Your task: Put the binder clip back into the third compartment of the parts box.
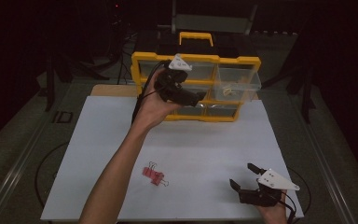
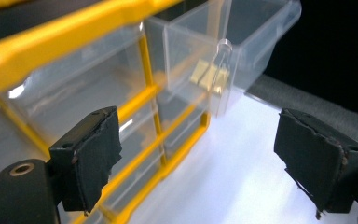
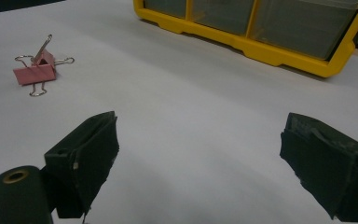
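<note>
A yellow organiser (image 1: 196, 58) with clear drawers stands at the far edge of the white sheet. Its upper right drawer (image 1: 237, 81) is pulled out and holds a yellowish binder clip (image 1: 227, 90). My left gripper (image 1: 198, 96) hovers in front of the organiser, just left of that drawer, open with nothing between its pads. In the left gripper view the gripper (image 2: 205, 149) looks up at the drawer (image 2: 261, 37) and the clip (image 2: 208, 77). Two pink binder clips (image 1: 153, 175) lie together near the front. My right gripper (image 1: 242, 175) rests low at the front right, open and empty, with the pink clips (image 3: 35, 70) far off to its left.
A white sheet (image 1: 191, 149) covers the table top. A black case with a yellow handle (image 1: 196, 37) stands behind the organiser. The surroundings beyond the table are dark, with stands and cables at both sides.
</note>
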Available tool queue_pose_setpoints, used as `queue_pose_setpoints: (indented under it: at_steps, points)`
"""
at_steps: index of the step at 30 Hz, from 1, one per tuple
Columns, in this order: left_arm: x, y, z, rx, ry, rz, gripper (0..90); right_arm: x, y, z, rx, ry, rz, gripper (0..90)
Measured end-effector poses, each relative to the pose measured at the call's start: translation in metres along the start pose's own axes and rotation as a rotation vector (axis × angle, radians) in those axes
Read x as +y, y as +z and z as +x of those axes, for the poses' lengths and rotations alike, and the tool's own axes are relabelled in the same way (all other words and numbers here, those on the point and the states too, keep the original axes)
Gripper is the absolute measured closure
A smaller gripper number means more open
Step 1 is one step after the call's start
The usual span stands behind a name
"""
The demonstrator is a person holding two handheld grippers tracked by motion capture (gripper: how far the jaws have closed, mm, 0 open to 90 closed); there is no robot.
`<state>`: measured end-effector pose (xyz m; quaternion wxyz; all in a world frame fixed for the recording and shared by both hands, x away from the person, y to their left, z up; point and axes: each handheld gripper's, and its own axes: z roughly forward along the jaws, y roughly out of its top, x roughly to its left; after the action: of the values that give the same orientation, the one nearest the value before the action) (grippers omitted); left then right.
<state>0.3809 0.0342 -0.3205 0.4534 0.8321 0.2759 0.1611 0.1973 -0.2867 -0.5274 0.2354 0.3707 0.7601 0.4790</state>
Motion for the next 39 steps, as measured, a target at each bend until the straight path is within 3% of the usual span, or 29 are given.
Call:
queue_pose_setpoints:
  at_steps: [11,19,23,24,29,34,39]
  points:
    - [-0.038,-0.021,-0.001,0.040,-0.007,0.020,12.8,0.000,0.000,0.000,-0.001,0.002,0.001,11.0]
    - [-0.075,-0.026,-0.013,0.065,-0.012,0.052,12.8,0.000,0.000,0.001,-0.001,0.003,0.003,11.0]
    - [-0.091,-0.025,-0.015,0.055,-0.026,0.051,11.8,0.000,0.000,0.001,-0.002,0.005,0.003,11.0]
    - [-0.107,-0.023,-0.016,0.057,-0.043,0.067,11.6,0.000,0.000,0.001,-0.005,0.008,0.002,11.0]
    - [-0.132,-0.024,-0.015,0.064,-0.078,0.081,11.5,0.000,0.000,0.000,-0.009,0.011,0.002,11.0]
    - [-0.148,-0.027,-0.015,0.051,-0.096,0.079,11.4,0.000,0.000,0.000,-0.009,0.010,0.003,11.0]
    - [-0.164,-0.031,-0.020,0.065,-0.104,0.094,11.4,0.000,0.000,0.001,-0.011,0.007,0.005,11.0]
